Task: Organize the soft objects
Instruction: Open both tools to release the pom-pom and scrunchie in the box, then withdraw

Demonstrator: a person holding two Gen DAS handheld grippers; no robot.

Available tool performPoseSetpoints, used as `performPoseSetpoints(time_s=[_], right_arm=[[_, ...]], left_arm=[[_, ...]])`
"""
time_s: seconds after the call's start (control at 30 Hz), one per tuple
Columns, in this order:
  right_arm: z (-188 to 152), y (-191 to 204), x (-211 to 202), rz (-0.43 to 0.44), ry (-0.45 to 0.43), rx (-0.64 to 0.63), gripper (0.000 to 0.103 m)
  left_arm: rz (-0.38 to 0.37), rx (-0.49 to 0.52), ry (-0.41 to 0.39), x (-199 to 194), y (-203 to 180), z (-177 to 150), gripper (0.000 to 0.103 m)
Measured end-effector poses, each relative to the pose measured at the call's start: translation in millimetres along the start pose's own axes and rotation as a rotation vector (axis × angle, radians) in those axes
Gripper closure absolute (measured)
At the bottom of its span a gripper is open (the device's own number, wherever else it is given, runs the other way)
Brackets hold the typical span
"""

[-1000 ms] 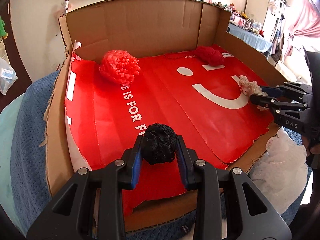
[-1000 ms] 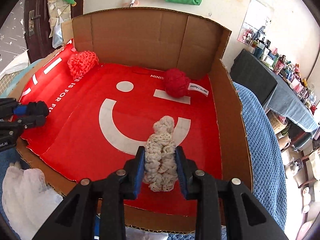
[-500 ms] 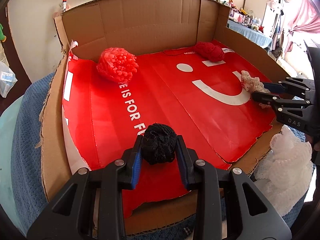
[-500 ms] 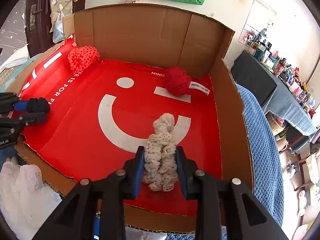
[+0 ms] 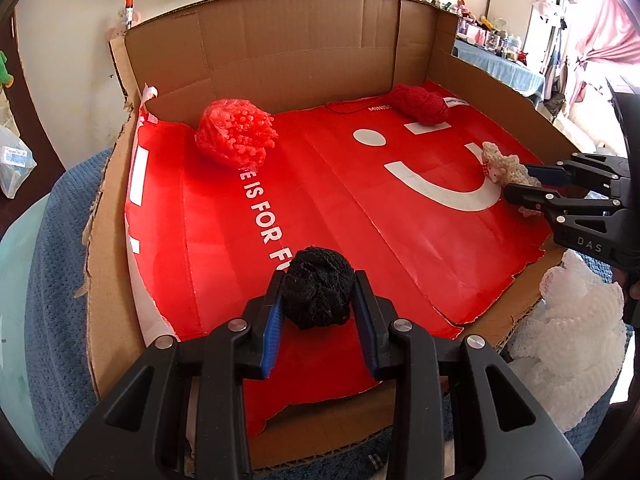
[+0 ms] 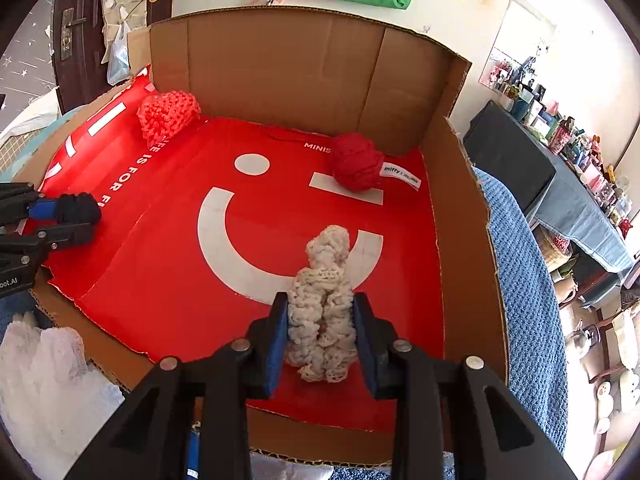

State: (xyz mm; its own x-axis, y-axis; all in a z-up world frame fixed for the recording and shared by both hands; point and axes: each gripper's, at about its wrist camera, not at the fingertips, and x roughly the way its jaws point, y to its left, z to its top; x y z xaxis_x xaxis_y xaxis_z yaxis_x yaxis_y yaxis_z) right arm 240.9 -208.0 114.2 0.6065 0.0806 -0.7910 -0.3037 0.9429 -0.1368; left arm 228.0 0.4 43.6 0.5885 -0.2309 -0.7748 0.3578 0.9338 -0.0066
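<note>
My left gripper (image 5: 318,280) is shut on a black knitted ball (image 5: 320,300) low over the red sheet (image 5: 340,200), near the cardboard box's front left. My right gripper (image 6: 320,300) has a cream crocheted piece (image 6: 322,320) between its pads. Its jaws are opening, and the pads still touch the piece, which rests on the sheet at the front right. The left wrist view shows the right gripper (image 5: 516,182) and the cream piece (image 5: 500,164) at its right side. A light red mesh ball (image 5: 236,136) lies back left. A dark red yarn ball (image 5: 420,104) lies back right.
The cardboard box (image 5: 280,52) has tall back and right walls, a low left side and an open front. White lacy cloth (image 5: 572,320) is heaped outside the front edge between the grippers. A blue towel (image 6: 520,280) lies under and around the box.
</note>
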Motion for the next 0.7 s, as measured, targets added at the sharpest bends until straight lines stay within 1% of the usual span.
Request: performPoseSetpoints(time_s=[0.03, 0.07, 0.1, 0.13, 0.17, 0.27, 0.5, 0.53, 0.6, 0.7], right_arm=[[0, 0, 0, 0.001, -0.001, -0.001, 0.068], [-1, -1, -1, 0.002, -0.001, 0.0, 0.068], [-1, 0, -1, 0.003, -0.001, -0.001, 0.067], [-1, 0, -1, 0.002, -0.001, -0.002, 0.067], [-1, -1, -2, 0.003, -0.002, -0.001, 0.065], [-1, 0, -4, 0.01, -0.004, 0.0, 0.063], [-2, 2, -17, 0.014, -0.03, 0.002, 0.052], [-1, 2, -19, 0.014, -0.035, 0.003, 0.052], [-2, 2, -25, 0.012, -0.047, 0.005, 0.045], [-2, 2, -37, 0.011, -0.073, 0.012, 0.044]], left_arm=[[0.002, 0.0, -0.001, 0, 0, 0, 0.071], [0.003, -0.001, -0.005, -2, 0, 0, 0.062], [0.002, -0.001, -0.015, -4, -1, 0, 0.046], [-0.004, 0.004, -0.026, -6, -1, 0, 0.044], [-0.006, 0.013, -0.042, -9, -4, 0, 0.044], [0.003, 0.022, -0.052, -14, -7, 1, 0.043], [-0.003, 0.001, -0.086, -33, -9, -1, 0.043], [-0.002, -0.002, -0.091, -35, -9, -1, 0.042], [-0.002, -0.006, -0.11, -42, -11, -2, 0.037], [-0.003, -0.012, -0.142, -55, -15, -4, 0.036]])
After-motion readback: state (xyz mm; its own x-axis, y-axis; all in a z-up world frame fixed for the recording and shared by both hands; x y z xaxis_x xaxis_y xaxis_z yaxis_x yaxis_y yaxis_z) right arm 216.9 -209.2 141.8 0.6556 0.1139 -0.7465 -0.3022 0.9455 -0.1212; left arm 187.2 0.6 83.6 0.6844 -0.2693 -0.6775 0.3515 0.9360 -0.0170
